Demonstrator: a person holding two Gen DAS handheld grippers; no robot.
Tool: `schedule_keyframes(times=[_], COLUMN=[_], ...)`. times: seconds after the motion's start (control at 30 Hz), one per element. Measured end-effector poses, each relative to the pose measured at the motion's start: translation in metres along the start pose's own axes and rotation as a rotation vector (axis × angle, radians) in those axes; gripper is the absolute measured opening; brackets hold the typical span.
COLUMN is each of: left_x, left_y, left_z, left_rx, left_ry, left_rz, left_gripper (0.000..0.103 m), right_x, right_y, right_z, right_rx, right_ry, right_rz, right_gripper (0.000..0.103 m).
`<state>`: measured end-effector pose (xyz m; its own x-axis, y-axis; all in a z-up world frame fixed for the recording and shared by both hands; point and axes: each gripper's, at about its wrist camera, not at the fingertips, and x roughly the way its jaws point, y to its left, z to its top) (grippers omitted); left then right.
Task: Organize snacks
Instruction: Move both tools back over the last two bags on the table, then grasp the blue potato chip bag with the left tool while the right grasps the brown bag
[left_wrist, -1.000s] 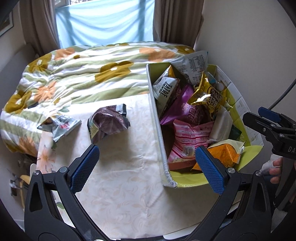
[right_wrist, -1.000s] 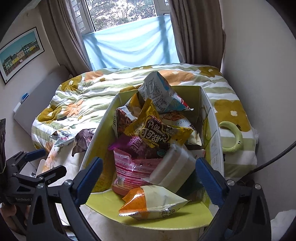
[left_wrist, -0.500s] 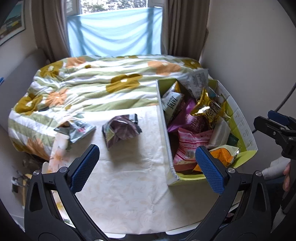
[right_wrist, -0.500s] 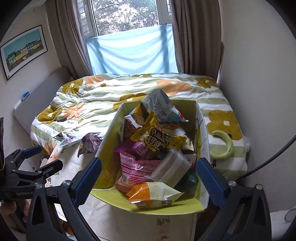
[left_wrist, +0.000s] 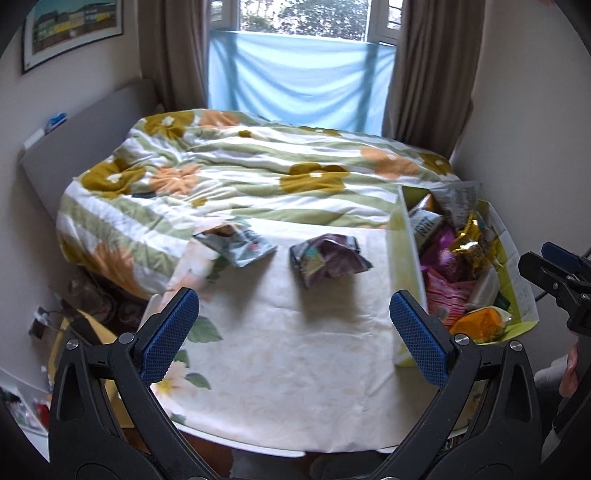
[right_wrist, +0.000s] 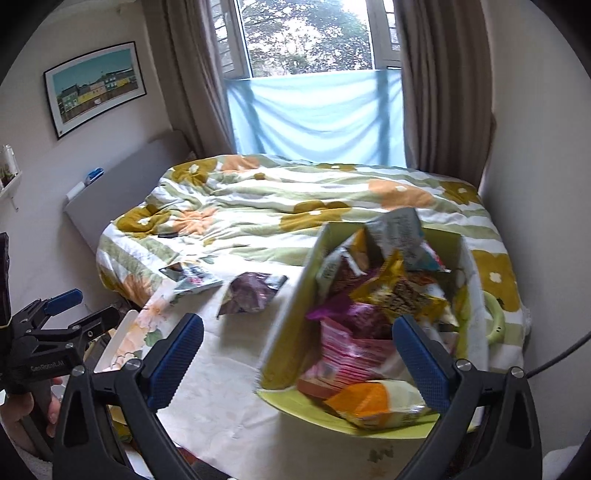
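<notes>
Open yellow-green cardboard box (right_wrist: 291, 314) on the cream floral tablecloth (left_wrist: 295, 354), crammed well above its rim with snack packets. Nearest the box's folded-down front flap, an orange-and-white crinkled bag (right_wrist: 373, 404), half spilling onto the flap. Just behind that, a pink striped packet (right_wrist: 351, 354), then a purple foil packet (right_wrist: 351, 314) and a gold foil bag with dark lettering (right_wrist: 402, 295). Topmost at the box's far end, a grey printed packet (right_wrist: 400, 230) standing upright over everything else. Against the box's left wall, a white-and-brown packet (left_wrist: 424, 223).

Outside the box, to its left on the cloth: a crumpled dark purple foil bag (left_wrist: 328, 258) near the wall, and farther left a grey-silver flat packet (left_wrist: 236, 245) at the cloth's edge, touching the green-and-white flowered duvet (left_wrist: 258, 177).

Left gripper (left_wrist: 293, 338) spread wide, empty, hovering short of the purple bag. Right gripper (right_wrist: 295, 363) likewise gaping, nothing between its blue pads (right_wrist: 175, 360), poised in front of the box.
</notes>
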<state>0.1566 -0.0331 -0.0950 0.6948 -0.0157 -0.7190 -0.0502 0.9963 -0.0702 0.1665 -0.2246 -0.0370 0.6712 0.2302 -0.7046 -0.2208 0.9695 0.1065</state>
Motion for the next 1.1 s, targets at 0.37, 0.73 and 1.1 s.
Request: schedule_keyframes(times=[0.37,0.73,1.1], left_x=[0.043,0.147,0.271], left_y=[0.097,0.174,0.179], left_z=[0.03,0.064,0.073], left_rx=[-0.014,0.004,-0.053], left_ry=[0.071,0.201,0.374], left_rz=[-0.04,-0.155,-0.329], left_gripper=[0.103,0.103,0.102], right_x=[0.064,0.158,0.216], right_y=[0.08,0.116,0.101], right_z=[0.006,0.002,-0.007], right_rx=[0.082,0.318,0.492], right_ry=[0.075,0.169,0.156], right_rz=[0.02,-0.028,-0.175], right_gripper=[0.102,0.102,0.102])
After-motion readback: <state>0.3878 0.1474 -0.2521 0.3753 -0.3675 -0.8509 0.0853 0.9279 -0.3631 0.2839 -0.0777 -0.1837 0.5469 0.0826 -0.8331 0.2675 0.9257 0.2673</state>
